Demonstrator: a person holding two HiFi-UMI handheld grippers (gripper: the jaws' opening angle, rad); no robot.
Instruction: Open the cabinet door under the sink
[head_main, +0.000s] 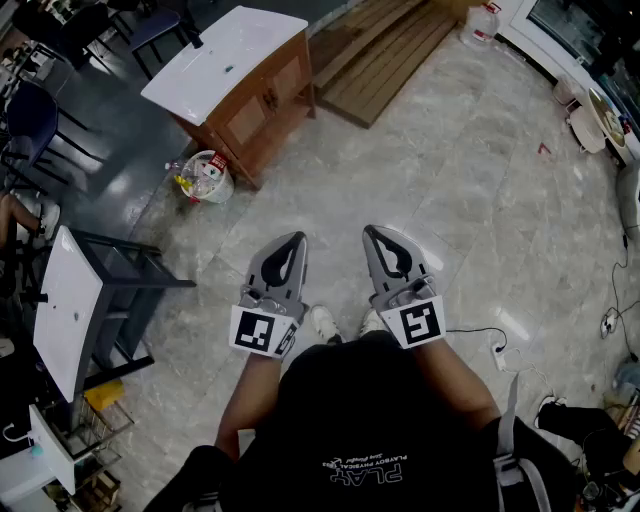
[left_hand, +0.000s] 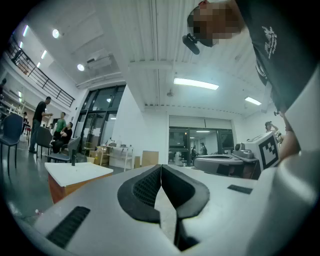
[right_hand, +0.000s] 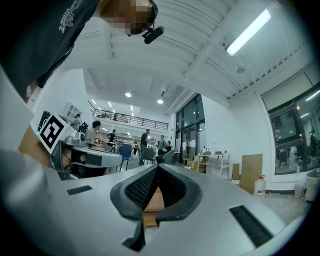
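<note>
Wooden cabinet (head_main: 262, 105) with a white sink (head_main: 225, 50) on top stands well ahead on the tiled floor (head_main: 430, 180), far from both tools. Left gripper (head_main: 296, 240) and right gripper (head_main: 373, 232) are held level side by side, each with its jaws pressed together on nothing. The doors look like stiff, light panels that should swing easily on hinges. The best hold is probably a knob or the free edge by the centre seam, though any knob is too small to make out.

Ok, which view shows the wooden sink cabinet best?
The head view: the whole wooden sink cabinet, white top and doors, stands ahead. The left gripper view catches only its top corner; the right gripper view barely shows it.
</note>
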